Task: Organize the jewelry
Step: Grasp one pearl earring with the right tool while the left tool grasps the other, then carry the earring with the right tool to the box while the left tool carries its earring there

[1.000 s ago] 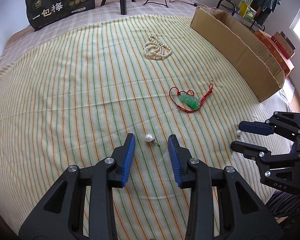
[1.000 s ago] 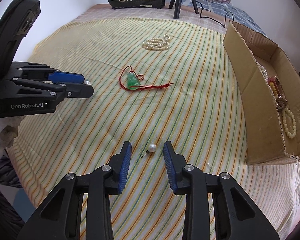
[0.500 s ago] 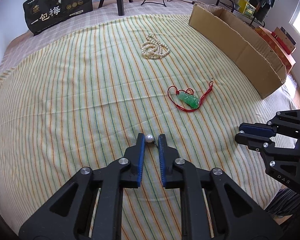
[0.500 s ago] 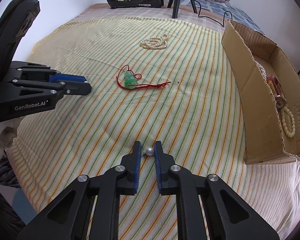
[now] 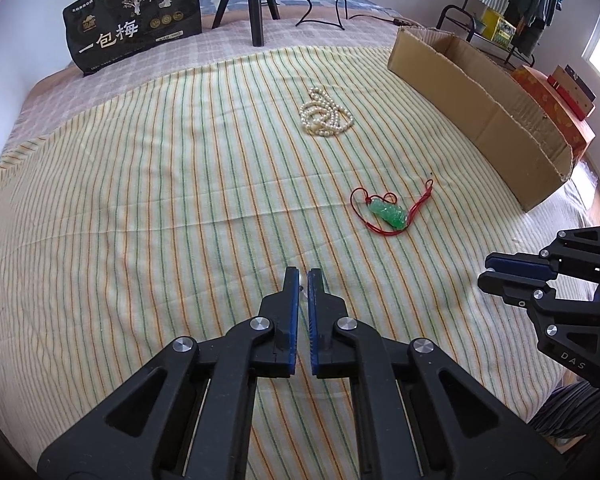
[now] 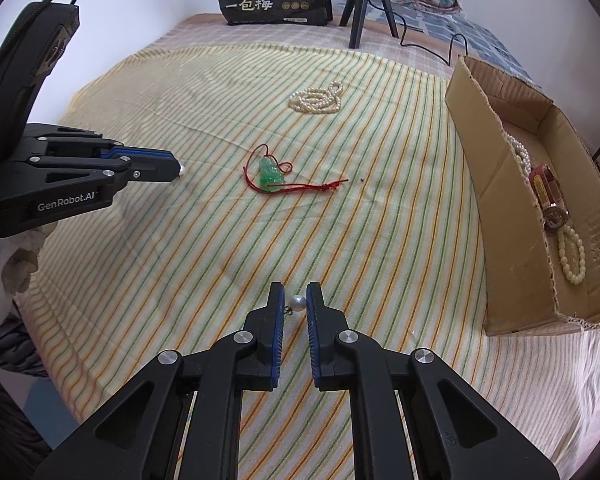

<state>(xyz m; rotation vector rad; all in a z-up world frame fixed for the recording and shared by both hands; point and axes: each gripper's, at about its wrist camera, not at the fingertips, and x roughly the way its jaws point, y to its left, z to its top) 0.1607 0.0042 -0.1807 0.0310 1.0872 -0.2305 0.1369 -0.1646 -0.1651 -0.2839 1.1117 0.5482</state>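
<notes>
My left gripper (image 5: pixel 303 278) is shut on a pearl earring (image 5: pixel 302 279), pinched at the fingertips just above the striped bedspread (image 5: pixel 160 200); it also shows in the right wrist view (image 6: pixel 172 168). My right gripper (image 6: pixel 296 300) is shut on a second pearl earring (image 6: pixel 299 302); it also shows in the left wrist view (image 5: pixel 496 270). A green jade pendant on a red cord (image 5: pixel 388 211) (image 6: pixel 271 174) lies between and beyond them. A coiled pearl necklace (image 5: pixel 326 114) (image 6: pixel 318 97) lies farther back.
An open cardboard box (image 6: pixel 500 208) (image 5: pixel 480 92) at the right holds bead strings (image 6: pixel 570 252) and a red item (image 6: pixel 544 188). A black bag (image 5: pixel 132 28) and a tripod (image 5: pixel 256 4) stand at the bed's far end. A rack and boxes (image 5: pixel 548 92) stand beyond the box.
Both grippers closed from wide open onto their pearl earrings and have lifted slightly off the bedspread.
</notes>
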